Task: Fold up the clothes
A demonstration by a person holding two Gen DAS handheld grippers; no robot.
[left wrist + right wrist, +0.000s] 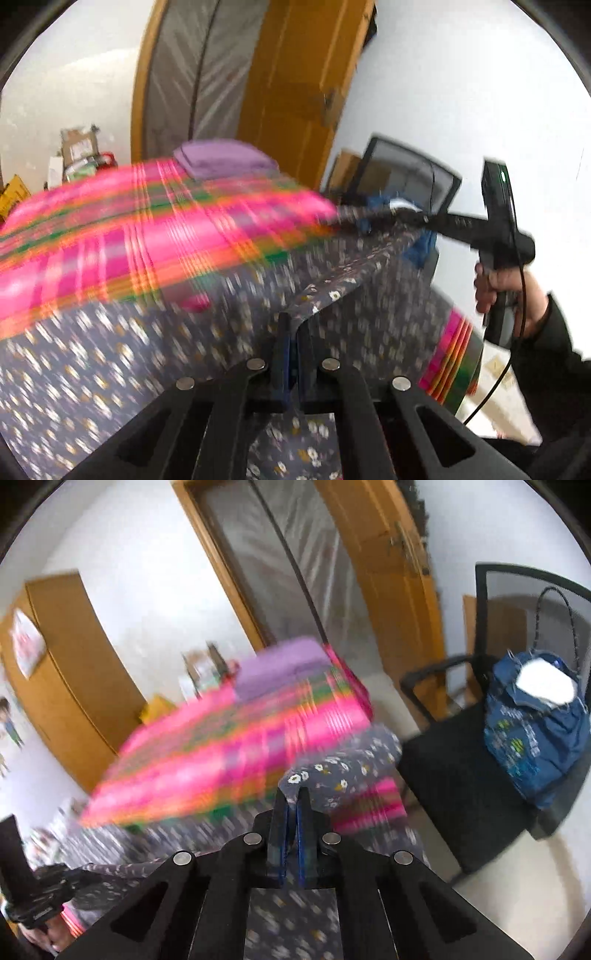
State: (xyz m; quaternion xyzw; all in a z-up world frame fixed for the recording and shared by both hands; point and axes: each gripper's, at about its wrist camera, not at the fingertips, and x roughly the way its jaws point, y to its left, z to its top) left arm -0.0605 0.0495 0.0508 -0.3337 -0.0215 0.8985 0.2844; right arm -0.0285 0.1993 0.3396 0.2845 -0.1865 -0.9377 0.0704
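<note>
A dark grey garment with small white and yellow flowers [110, 350] hangs off the near edge of a table under a pink plaid cloth [129, 236]. In the left wrist view my left gripper [293, 325] is shut on a raised edge of the garment. At the right of that view, a hand holds my right gripper [402, 212], which pinches another part of the same edge, and the cloth stretches between the two. In the right wrist view my right gripper [293, 794] is shut on the flowered garment [332, 771]. My left gripper [55, 890] shows dimly at the lower left. Both views are blurred.
A folded purple cloth [221, 158] lies at the far end of the table. To the right stands a black chair [461, 775] with a blue bag [535, 731] on it. A wooden door [388, 572] and a wardrobe [66, 664] line the walls, and boxes [77, 147] stand beyond the table.
</note>
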